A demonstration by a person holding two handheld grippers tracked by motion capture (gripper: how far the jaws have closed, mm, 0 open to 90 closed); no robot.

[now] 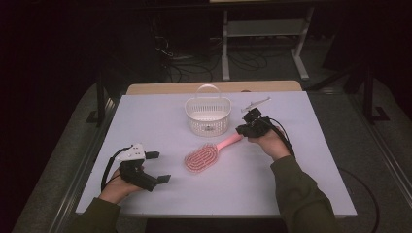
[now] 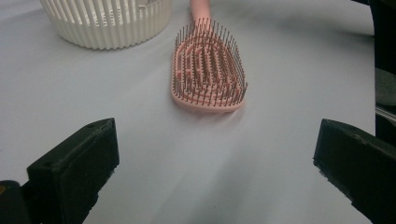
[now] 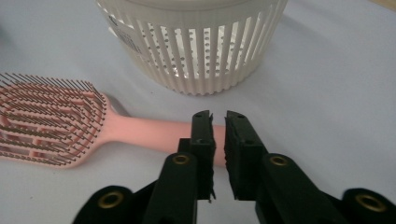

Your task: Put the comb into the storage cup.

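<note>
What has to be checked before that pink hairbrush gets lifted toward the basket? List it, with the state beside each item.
1. Right gripper sits at the end of the hairbrush handle: ok.
2. Jaws nearly together there: ok. Firm grip on the handle: cannot tell.
3. Left gripper open and apart from the brush head: ok.
4. Basket upright on the table, just beyond the handle: ok.
5. Basket opening free: not ok, the carry loop arches over it and may get in the way.
</note>
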